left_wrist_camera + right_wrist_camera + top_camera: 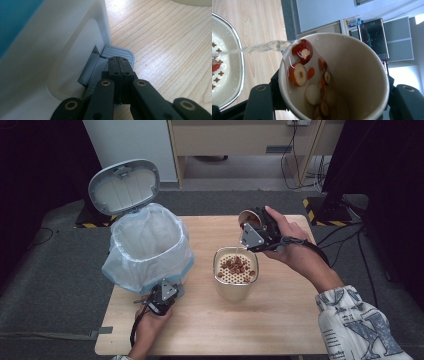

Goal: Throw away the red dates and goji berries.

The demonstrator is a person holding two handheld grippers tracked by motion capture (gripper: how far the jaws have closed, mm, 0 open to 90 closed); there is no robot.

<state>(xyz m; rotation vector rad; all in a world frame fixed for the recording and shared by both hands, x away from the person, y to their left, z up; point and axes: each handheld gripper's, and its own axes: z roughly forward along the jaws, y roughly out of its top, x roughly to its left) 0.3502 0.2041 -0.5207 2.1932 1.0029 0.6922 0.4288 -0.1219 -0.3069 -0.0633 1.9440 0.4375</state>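
We're mid-pour: right gripper (pixel 254 231) fingers clamp paper cup (pixel 342 75), dates left inside (some in strainer (pixel 235 266)); left gripper (pixel 119 65) fingers closed, empty, on bin pedal (pixel 117 53).

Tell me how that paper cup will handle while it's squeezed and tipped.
The paper cup looks thin-walled, so the right gripper probably dents it if squeezed harder. Wet inside, with water streaming out, it may soften and slip. The fruit slices crowd its lip, so they will likely tumble out suddenly.
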